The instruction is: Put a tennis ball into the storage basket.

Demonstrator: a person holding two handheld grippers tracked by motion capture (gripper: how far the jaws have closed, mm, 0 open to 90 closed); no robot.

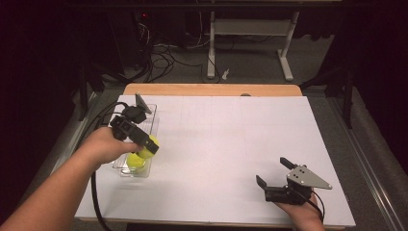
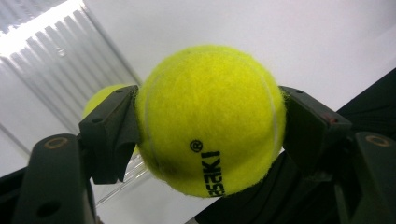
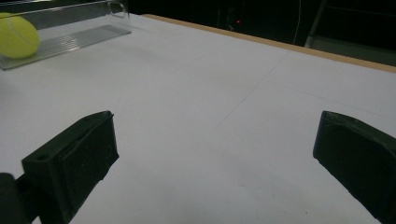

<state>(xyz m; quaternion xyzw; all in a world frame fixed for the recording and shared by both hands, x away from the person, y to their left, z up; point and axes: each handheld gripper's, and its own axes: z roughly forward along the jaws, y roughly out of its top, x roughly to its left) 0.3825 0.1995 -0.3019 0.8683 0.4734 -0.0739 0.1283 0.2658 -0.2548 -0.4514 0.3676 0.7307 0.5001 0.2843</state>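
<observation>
Left gripper (image 2: pixel 208 126) clamping one tennis ball (image 2: pixel 210 119), apparently one more in tray (image 1: pixel 126 171)

A lab or recording studio set up for test work. The counter (image 1: pixel 231 144) is a wooden board under a white sheet ruled with a faint pencil grid. Around it hang black drapes. At 12 o'clock, loose cables (image 1: pixel 163 60) trail over grey carpet beside a white height-adjustable desk frame (image 1: pixel 250 29).

2 tennis balls (image 1: pixel 148 146), 1 clear tray (image 1: pixel 153 122)
</observation>
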